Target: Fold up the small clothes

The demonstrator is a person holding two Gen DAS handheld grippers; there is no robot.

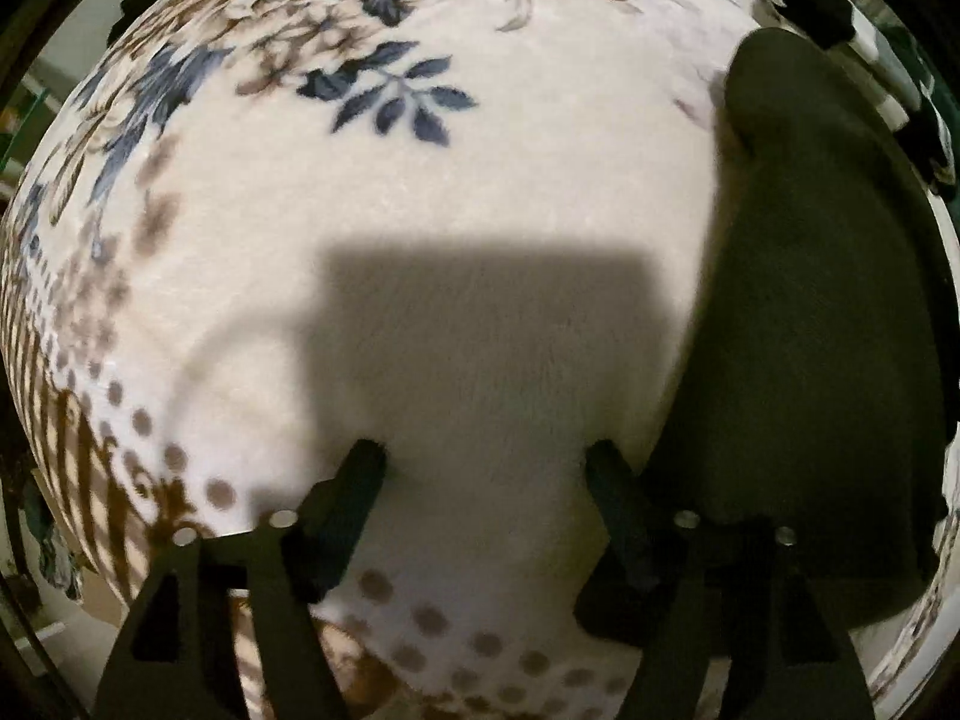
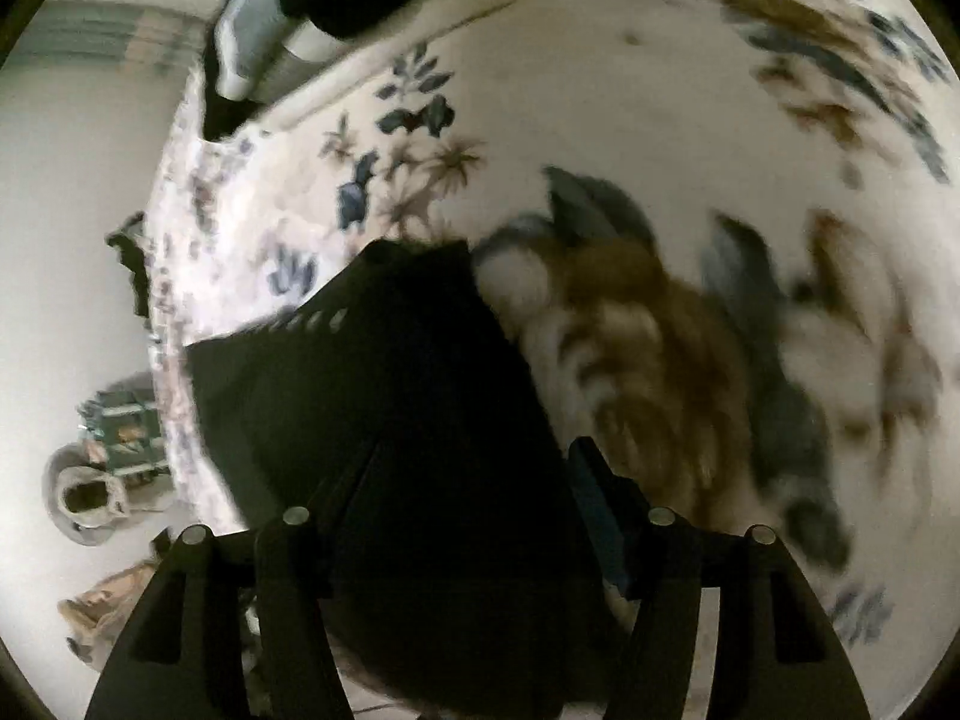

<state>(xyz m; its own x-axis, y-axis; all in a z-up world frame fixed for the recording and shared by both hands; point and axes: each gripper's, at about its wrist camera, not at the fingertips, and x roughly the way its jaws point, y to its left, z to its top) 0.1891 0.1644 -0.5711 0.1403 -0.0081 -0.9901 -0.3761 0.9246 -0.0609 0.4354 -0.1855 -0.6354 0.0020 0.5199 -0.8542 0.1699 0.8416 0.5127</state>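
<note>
A dark folded garment (image 1: 828, 312) lies on the floral blanket (image 1: 456, 180), at the right of the left wrist view. My left gripper (image 1: 483, 459) points down at the blanket just left of the garment. Its jaws stand open with only bare blanket between them. In the right wrist view the same dark garment (image 2: 384, 396) fills the middle, under and between the fingers of my right gripper (image 2: 474, 474). Those jaws stand apart too. The right finger's blue pad (image 2: 594, 504) shows beside the garment's edge, while the left finger is lost against the dark cloth.
A pile of other clothes (image 2: 270, 18), grey, black and white, sits at the far end of the blanket, and also shows as clothes (image 1: 888, 60) in the left wrist view. The bed's edge (image 2: 174, 312) drops to a pale floor with a shoe (image 2: 90, 492) and a green item (image 2: 120, 426).
</note>
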